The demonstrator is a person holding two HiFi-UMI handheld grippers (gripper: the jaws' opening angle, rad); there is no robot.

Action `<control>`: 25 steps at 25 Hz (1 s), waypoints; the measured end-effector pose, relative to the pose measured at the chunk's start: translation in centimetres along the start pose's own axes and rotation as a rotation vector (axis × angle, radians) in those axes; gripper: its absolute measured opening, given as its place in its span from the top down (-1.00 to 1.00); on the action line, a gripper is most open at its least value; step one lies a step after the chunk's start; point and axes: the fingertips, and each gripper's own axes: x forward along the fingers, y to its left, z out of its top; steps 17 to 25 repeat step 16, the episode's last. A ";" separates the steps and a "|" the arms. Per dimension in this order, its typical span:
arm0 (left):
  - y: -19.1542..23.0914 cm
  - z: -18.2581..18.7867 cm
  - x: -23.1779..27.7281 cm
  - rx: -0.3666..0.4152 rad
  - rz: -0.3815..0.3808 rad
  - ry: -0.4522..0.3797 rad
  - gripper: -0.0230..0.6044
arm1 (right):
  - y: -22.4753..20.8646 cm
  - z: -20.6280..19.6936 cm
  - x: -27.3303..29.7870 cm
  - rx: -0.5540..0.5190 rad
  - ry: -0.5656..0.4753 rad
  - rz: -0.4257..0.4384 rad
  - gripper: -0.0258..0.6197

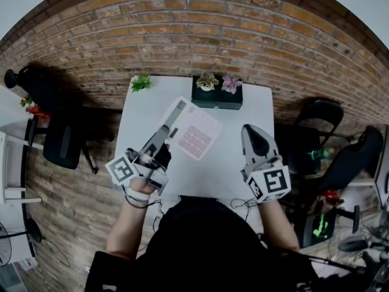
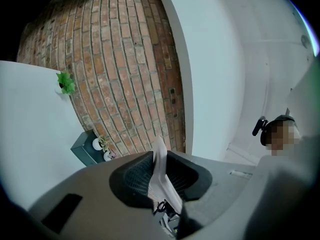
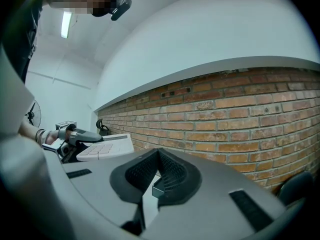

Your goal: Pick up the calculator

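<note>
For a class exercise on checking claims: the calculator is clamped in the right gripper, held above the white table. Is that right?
Not quite. It is the left gripper that clamps the calculator, held above the white table. The left gripper view shows the calculator's edge between its jaws. The right gripper is shut on nothing.

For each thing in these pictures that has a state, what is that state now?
Calculator: held up, tilted, gripped at one edge.
Left tongs: shut on the calculator.
Right tongs: shut, empty.
Planter: upright at the far edge of the table.
Small plant: upright at the far left corner.
</note>
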 end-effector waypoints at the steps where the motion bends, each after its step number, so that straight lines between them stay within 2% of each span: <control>1: 0.0 0.0 0.0 -0.003 0.003 -0.002 0.69 | 0.0 0.0 0.0 0.001 0.002 0.000 0.91; 7: -0.4 0.2 -0.1 0.002 -0.005 -0.002 0.70 | 0.1 0.3 -0.2 0.003 0.009 -0.008 0.91; 11: -0.5 0.7 -1.0 -0.021 -0.029 -0.009 0.69 | 1.3 0.5 0.0 -0.014 0.009 -0.011 0.91; 25: -0.2 0.2 -0.1 -0.007 -0.020 -0.005 0.69 | 0.3 0.5 -0.2 -0.019 0.010 -0.010 0.91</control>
